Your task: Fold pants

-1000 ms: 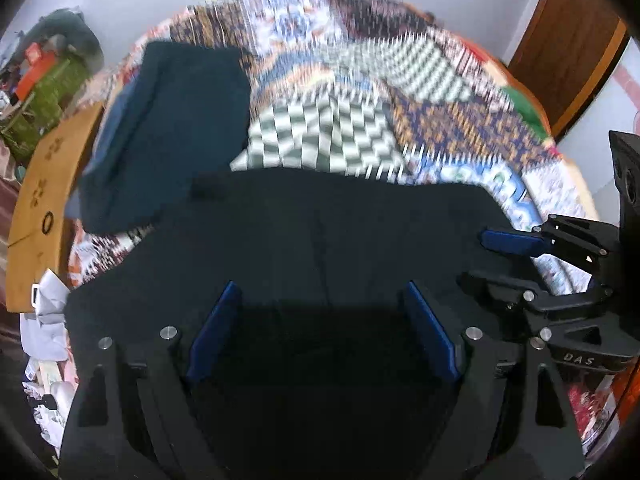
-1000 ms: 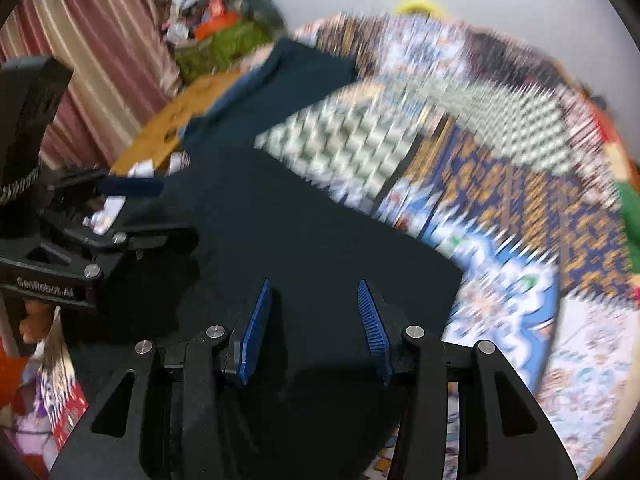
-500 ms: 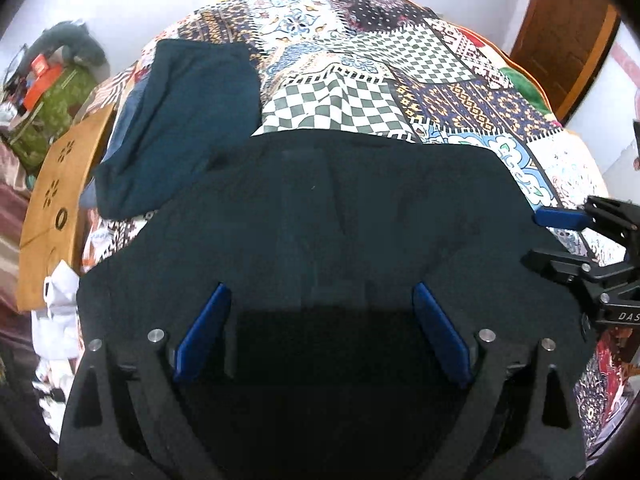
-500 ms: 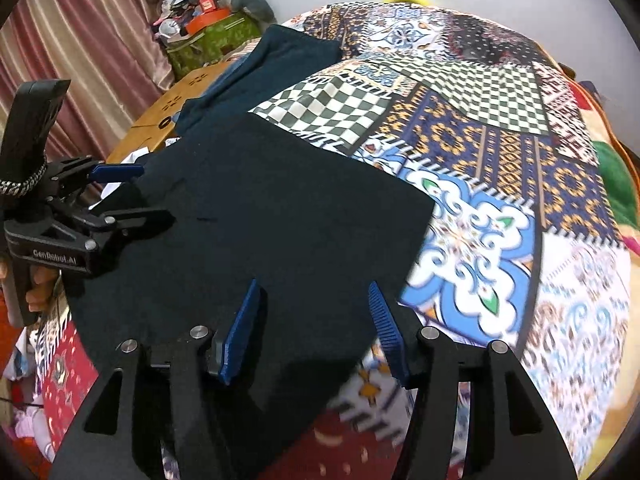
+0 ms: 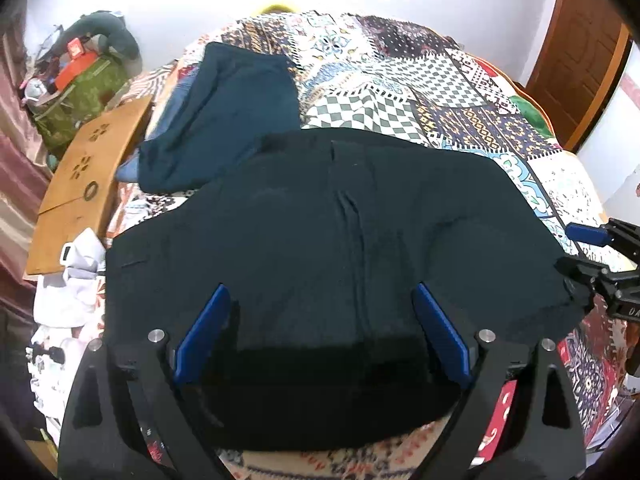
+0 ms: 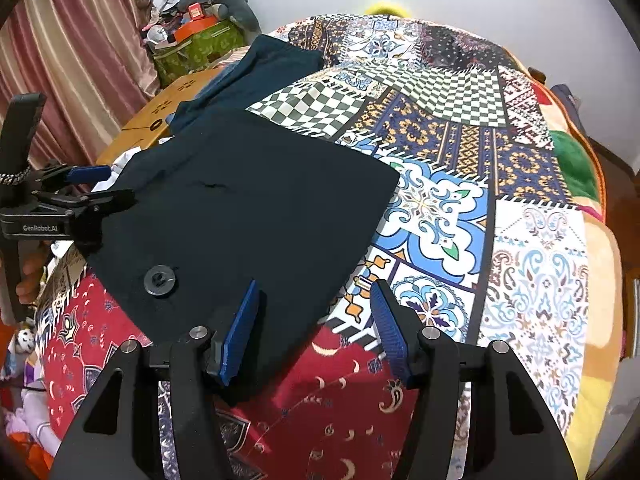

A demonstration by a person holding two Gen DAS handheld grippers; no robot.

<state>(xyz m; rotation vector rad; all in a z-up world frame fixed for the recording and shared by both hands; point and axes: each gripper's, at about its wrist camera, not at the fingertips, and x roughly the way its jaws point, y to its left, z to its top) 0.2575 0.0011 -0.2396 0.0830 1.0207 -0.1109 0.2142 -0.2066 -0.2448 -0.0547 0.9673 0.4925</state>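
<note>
Below both grippers, soft dark pants (image 5: 340, 232) lie flat, limp. Left gripper (image 5: 320, 332) gapes wide; right gripper (image 6: 316, 328) has just been opening, empty. Pinch a hem corner.

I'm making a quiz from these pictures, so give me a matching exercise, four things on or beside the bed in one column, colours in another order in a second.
Things:
1. pants lying nearest the grippers
2. folded garment farther up the bed
3. low table beside the bed
4. bag by the curtain

Colours:
A. green
B. black
C. wood brown
D. dark teal

Pairs: 1-B, 2-D, 3-C, 4-A
</note>
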